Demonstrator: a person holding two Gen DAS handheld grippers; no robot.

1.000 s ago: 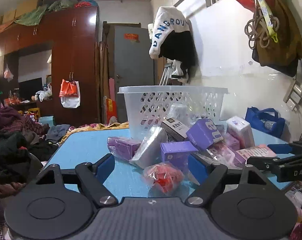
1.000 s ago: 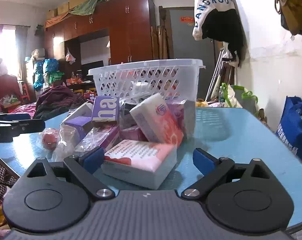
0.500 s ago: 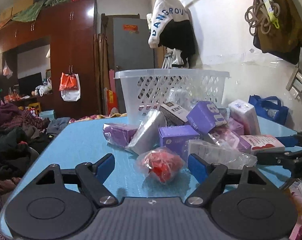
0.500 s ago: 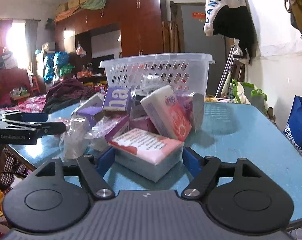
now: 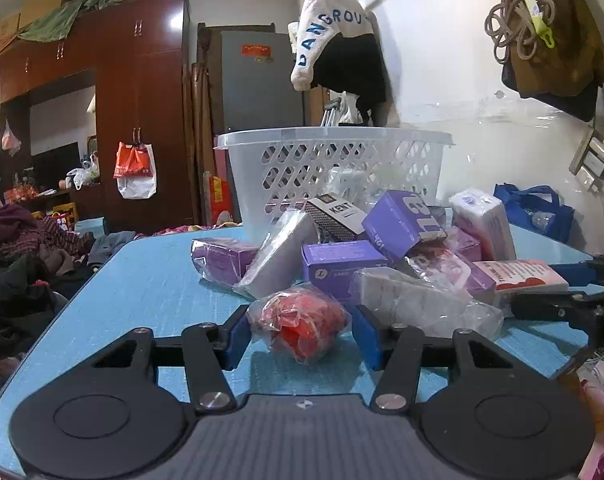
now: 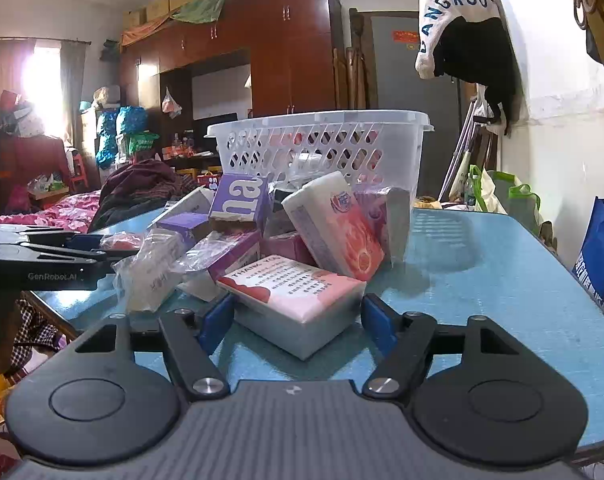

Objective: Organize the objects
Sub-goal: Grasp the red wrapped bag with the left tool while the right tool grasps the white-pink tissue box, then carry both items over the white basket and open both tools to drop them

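On the blue table (image 5: 150,280) before the basket (image 5: 333,168), my left gripper (image 5: 298,332) brackets the soft, crinkly red bag (image 5: 302,320), my right (image 6: 298,320) the light pink pack (image 6: 298,300); both open, holding nothing

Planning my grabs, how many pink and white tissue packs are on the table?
2: the flat pack lies inside the open right claw; the leaning pack tilts just behind it. More may be buried.

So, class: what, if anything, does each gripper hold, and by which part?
Nothing yet. Left gripper brackets the red bag; right gripper brackets the pink pack.
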